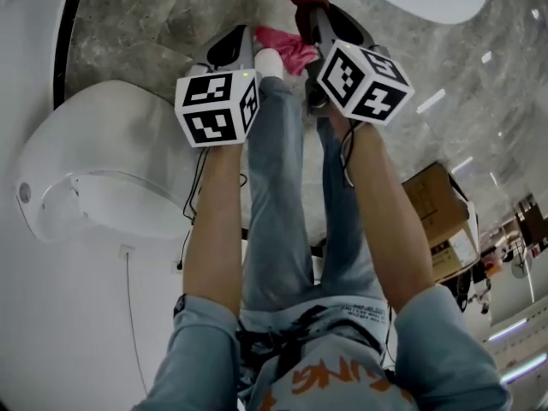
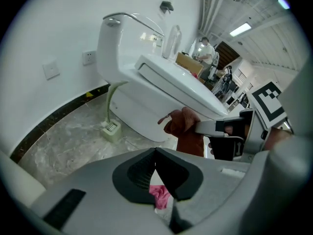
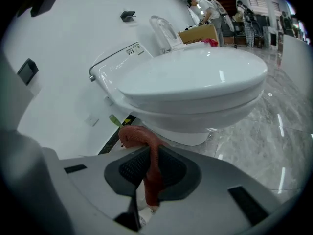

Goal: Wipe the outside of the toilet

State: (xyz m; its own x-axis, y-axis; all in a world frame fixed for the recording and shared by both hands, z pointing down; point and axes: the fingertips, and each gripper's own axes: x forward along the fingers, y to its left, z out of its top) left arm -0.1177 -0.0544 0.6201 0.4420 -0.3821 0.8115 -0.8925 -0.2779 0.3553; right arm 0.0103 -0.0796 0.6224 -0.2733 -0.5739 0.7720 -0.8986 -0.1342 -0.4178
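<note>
Right gripper (image 3: 149,168) clamps red cloth (image 3: 134,135); toilet (image 3: 195,82) just ahead

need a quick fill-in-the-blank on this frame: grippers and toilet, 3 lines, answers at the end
1. The reddish-brown cloth is clamped in the ____ gripper.
2. The left gripper has its jaws ____, with nothing between them.
3. In the right gripper view, the lid of the toilet is ____.

Missing words: right; shut; closed.
</note>
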